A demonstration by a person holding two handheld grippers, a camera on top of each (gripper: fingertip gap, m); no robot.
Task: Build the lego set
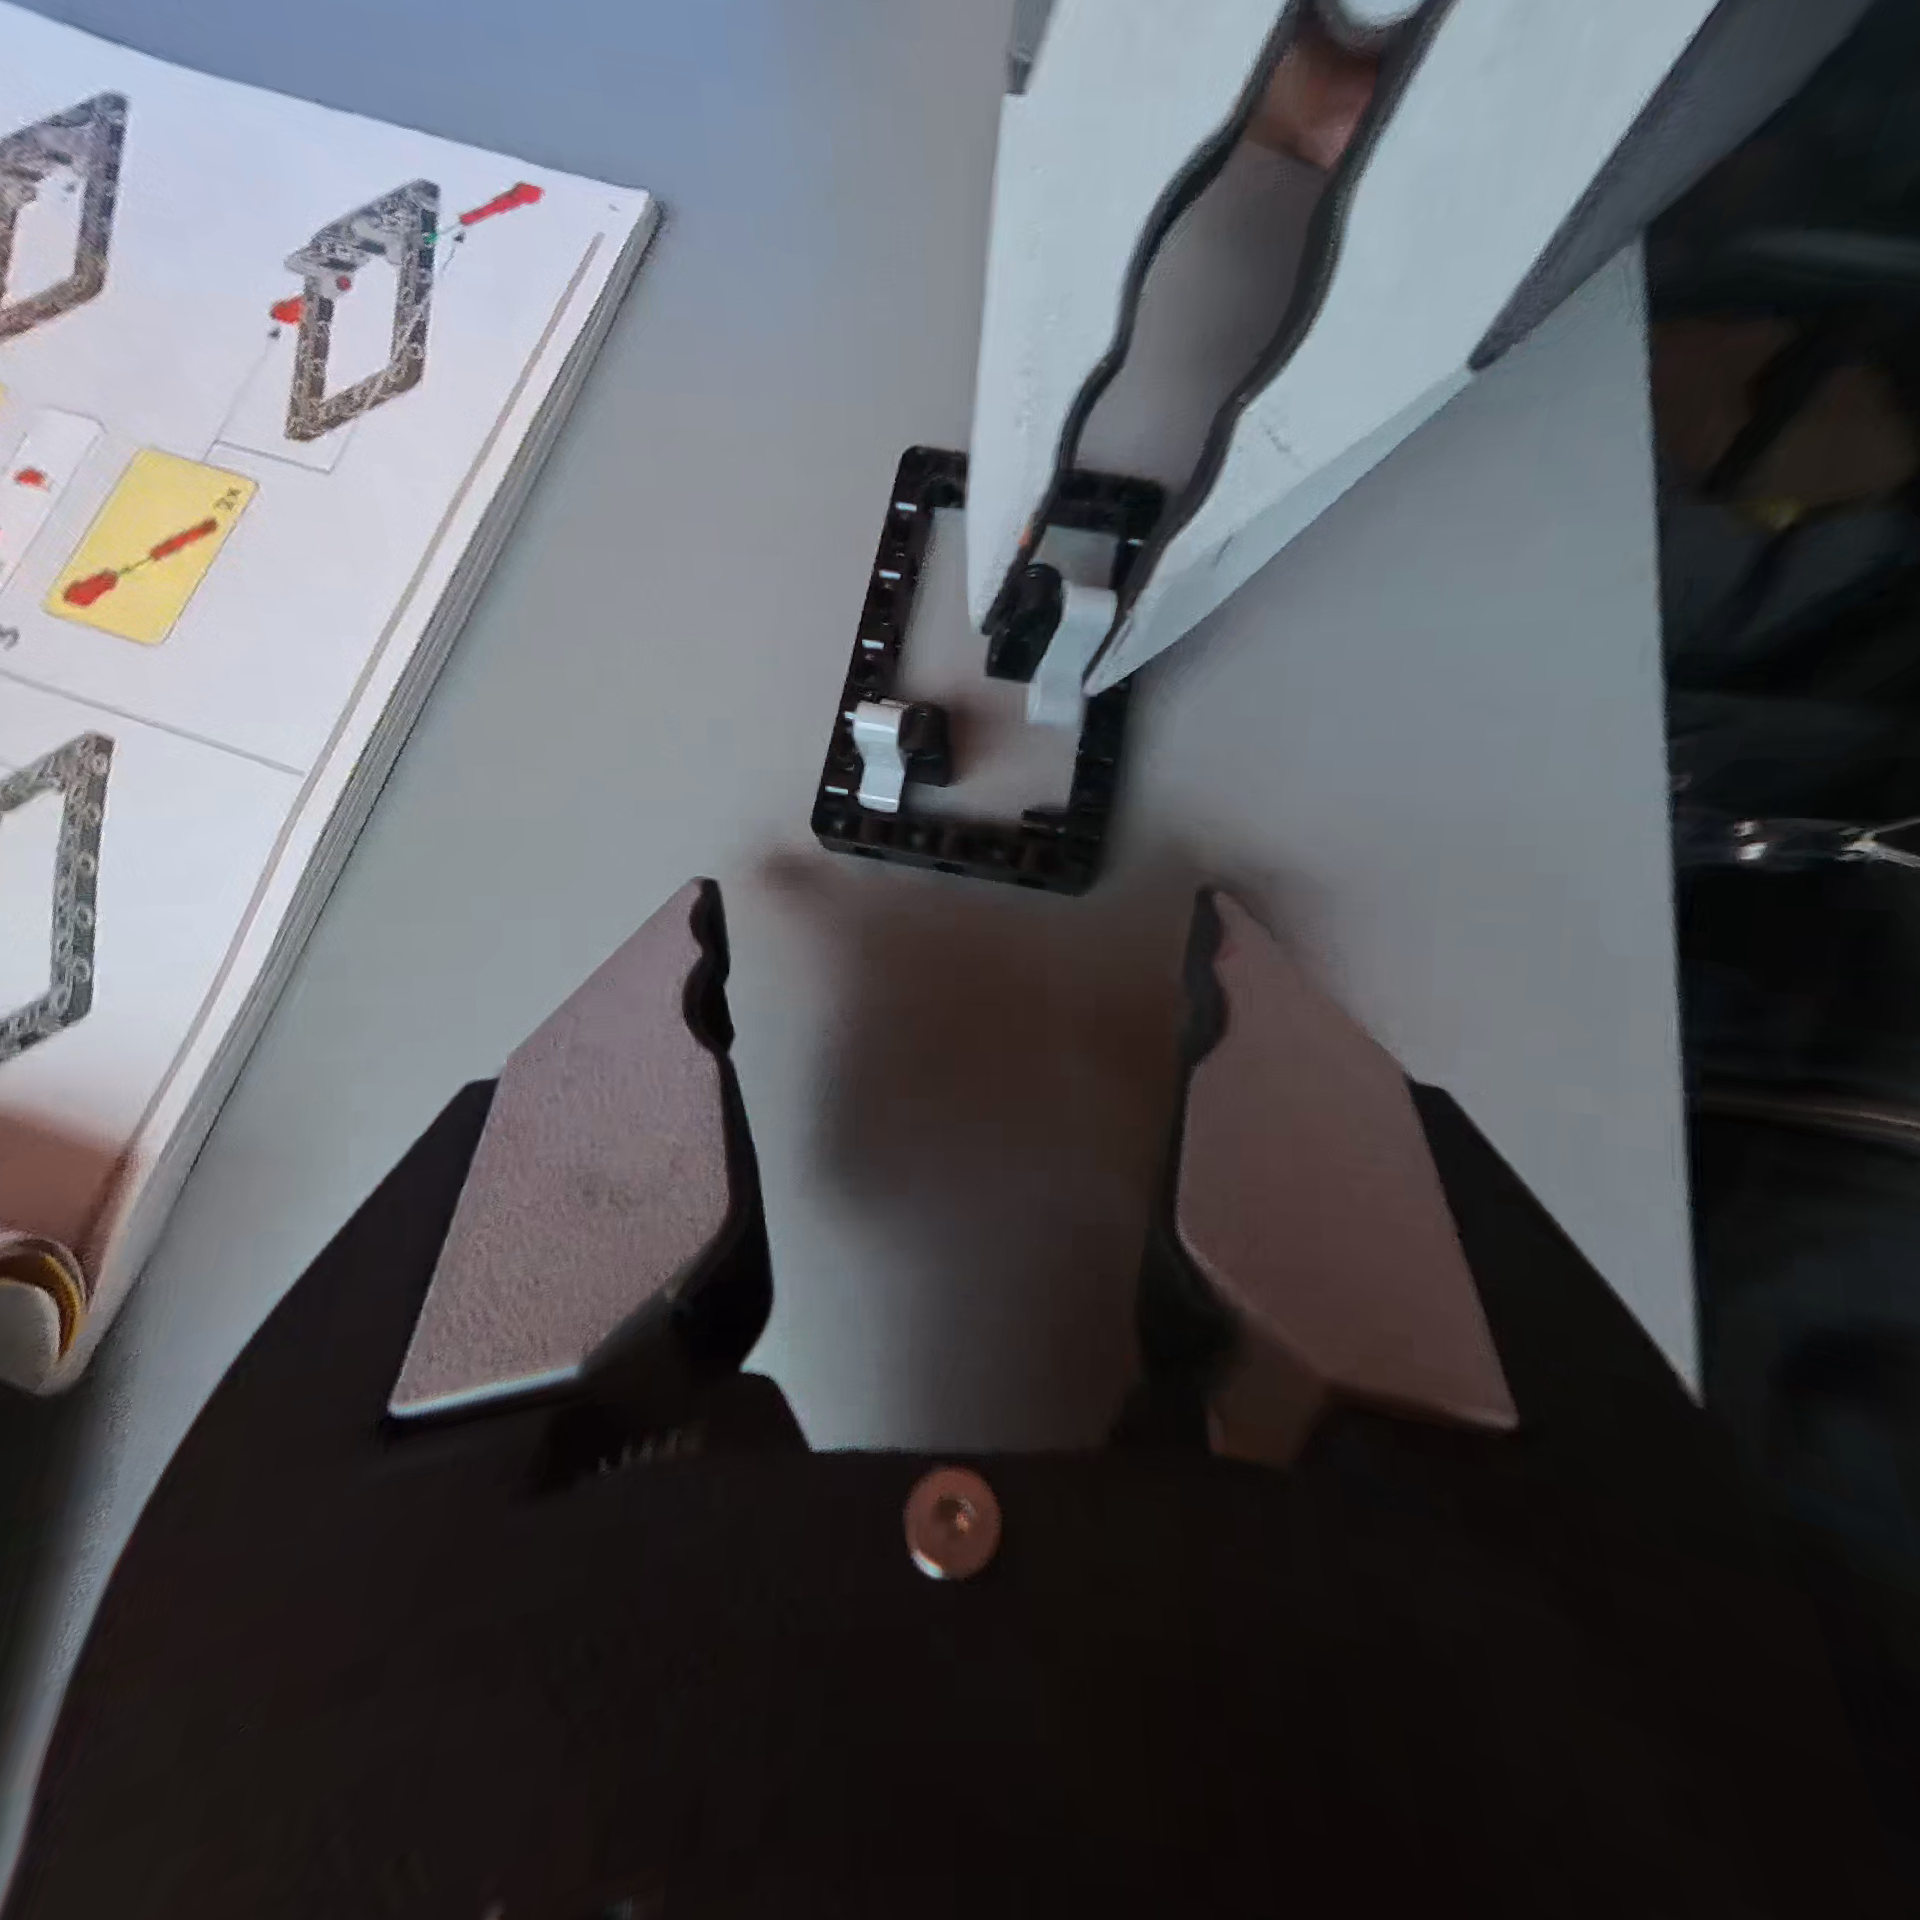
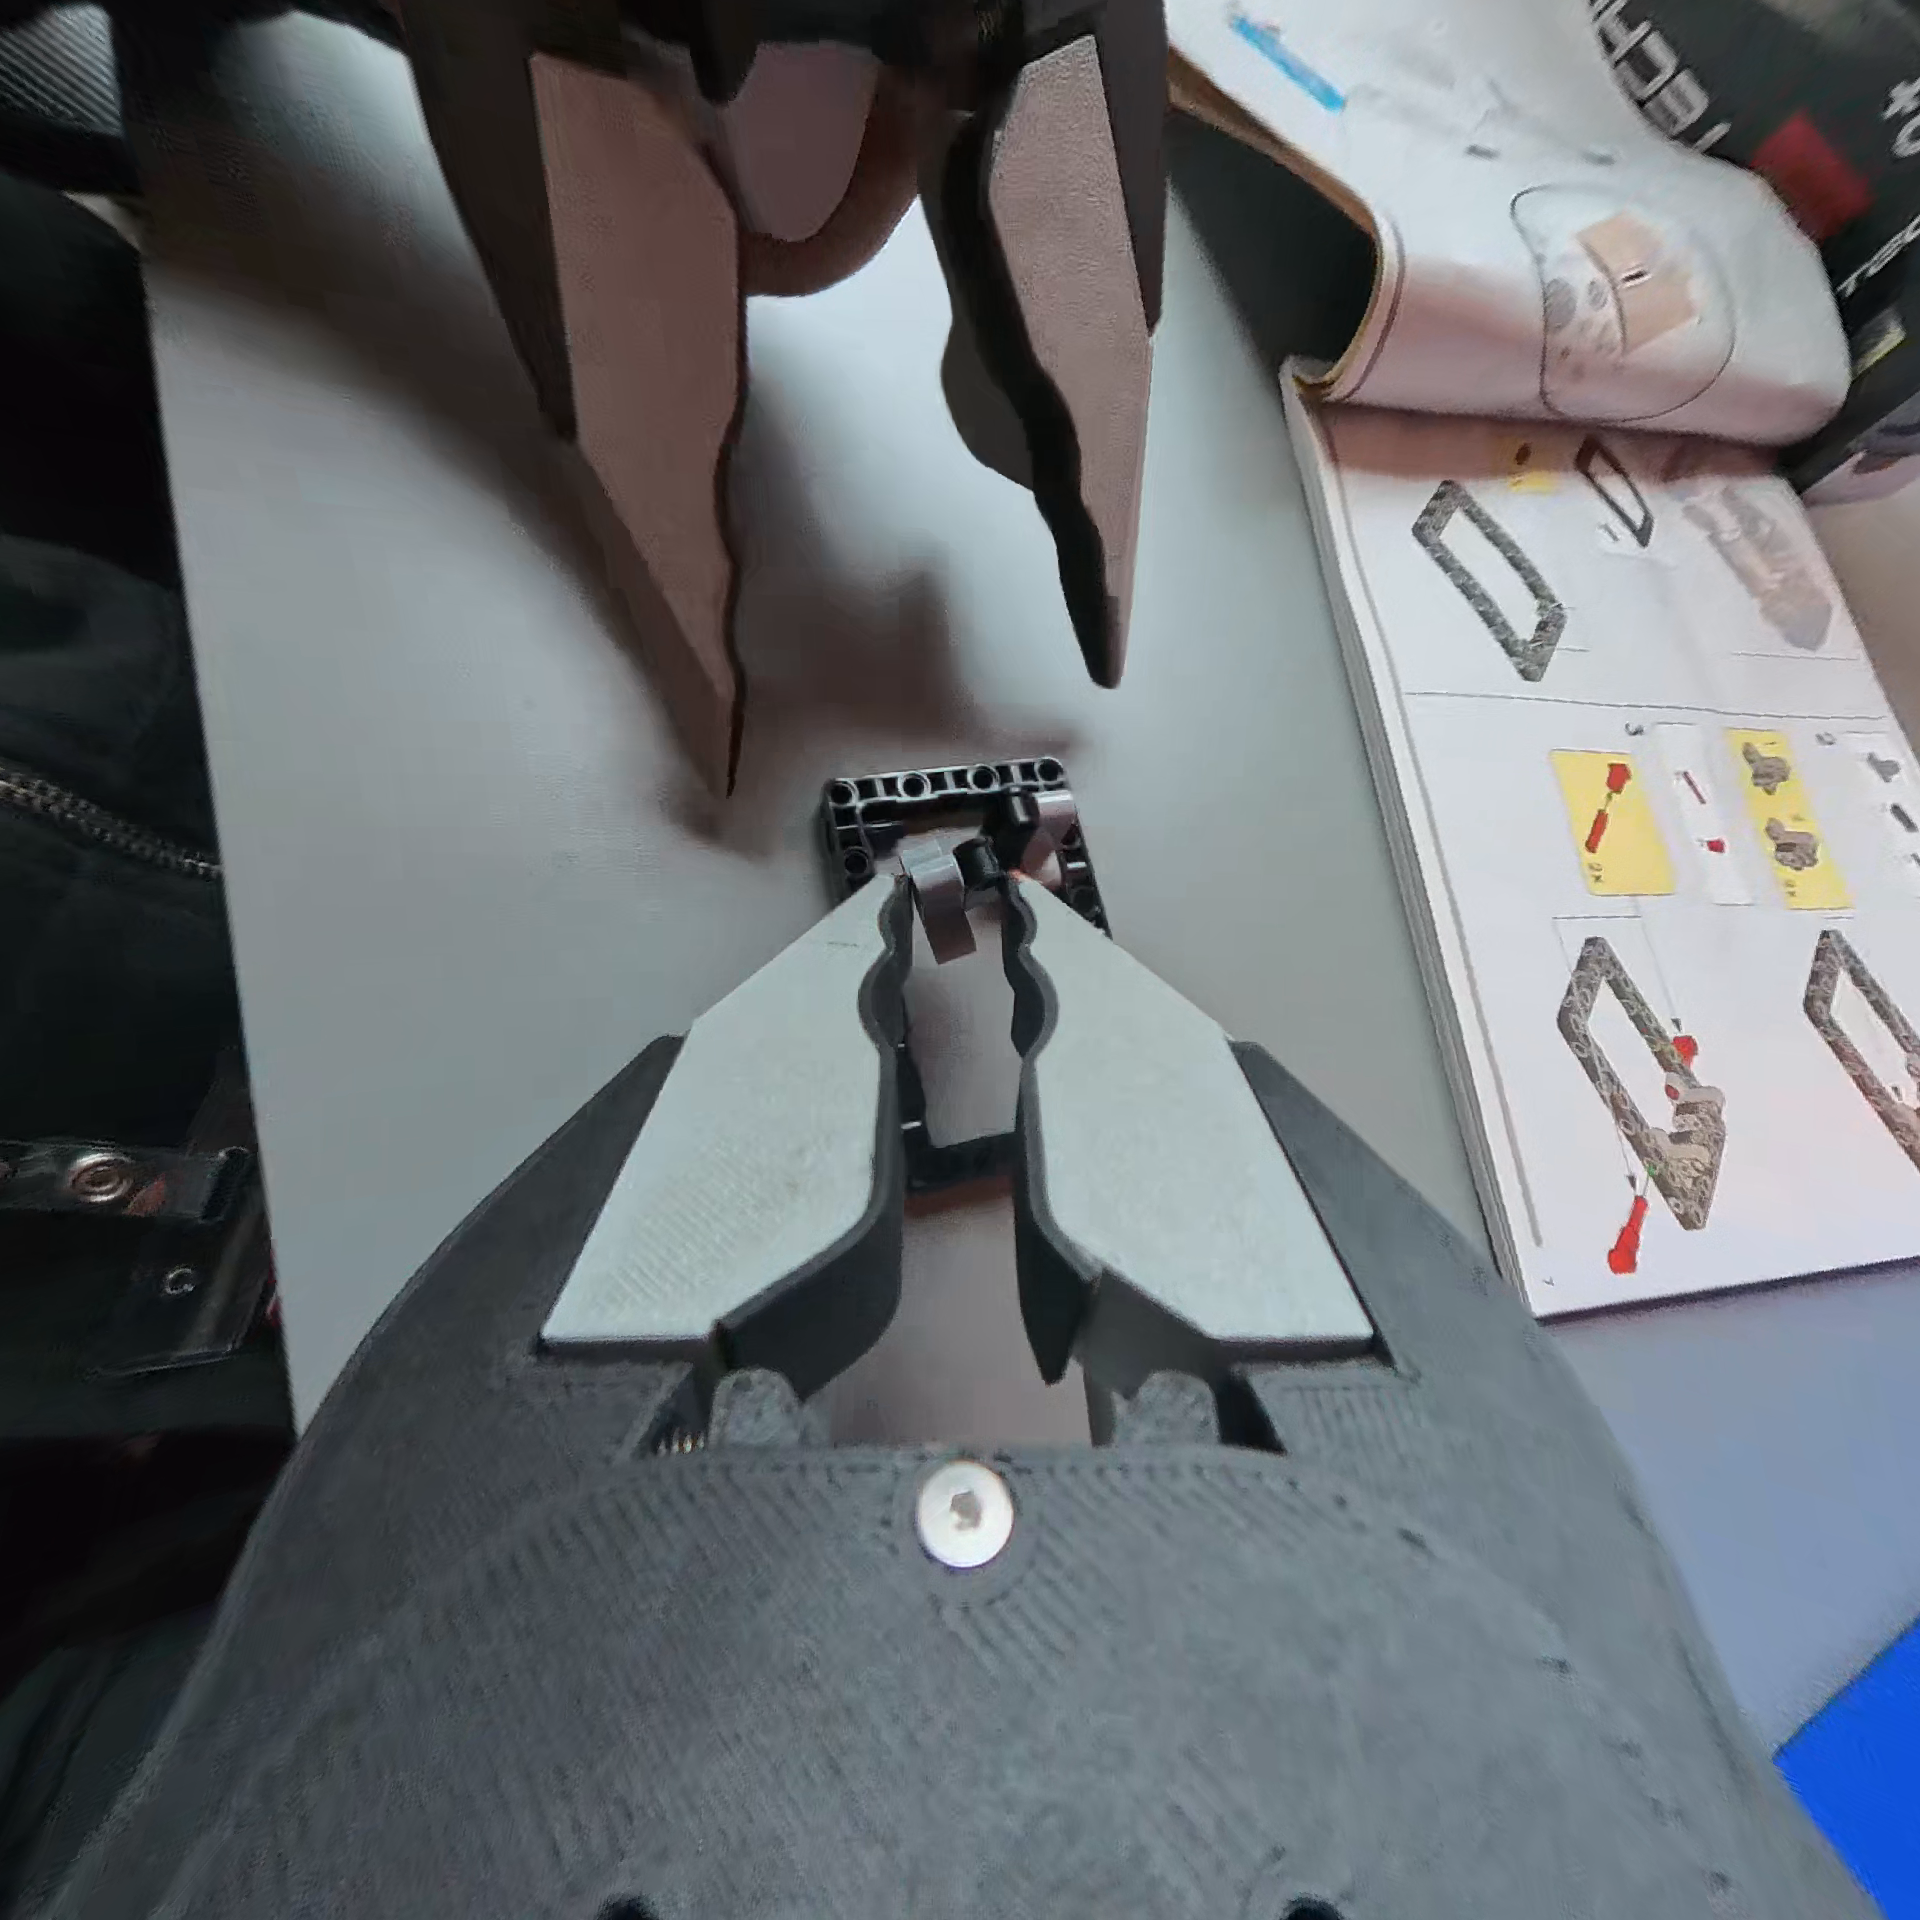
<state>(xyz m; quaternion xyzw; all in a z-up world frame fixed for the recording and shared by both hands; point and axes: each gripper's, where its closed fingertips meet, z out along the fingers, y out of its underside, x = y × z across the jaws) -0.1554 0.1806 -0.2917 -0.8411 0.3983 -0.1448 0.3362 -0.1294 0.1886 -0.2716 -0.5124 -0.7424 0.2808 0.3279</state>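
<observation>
Left wrist view: the left gripper (image 1: 956, 904) hangs just short of the black frame (image 1: 971, 686), jaws spread wide with nothing between them. The frame lies flat on the grey table (image 1: 644, 727). Inside it near the close corner sits a grey connector (image 1: 881, 764) on a black pin. The right gripper (image 1: 1049, 644) comes in from the top, its pale fingers nearly closed around a second grey connector (image 1: 1070, 655) with a black pin (image 1: 1023, 618) next to it, over the frame's far half. The open booklet (image 1: 260, 520) is off to the left.

Right wrist view: the right gripper (image 2: 956, 894) has its tips pinched in on the grey connector (image 2: 940, 894) right above the frame (image 2: 951, 810). Can't tell if the piece is seated in the frame or just held over it. The other connector (image 2: 1049, 821) sits in the far corner. The left gripper (image 2: 914, 727) points down from the top, wide open and empty, tips just beyond the frame. Booklet (image 2: 1662, 831) on the right, with a white bag (image 2: 1610, 239) behind it.
</observation>
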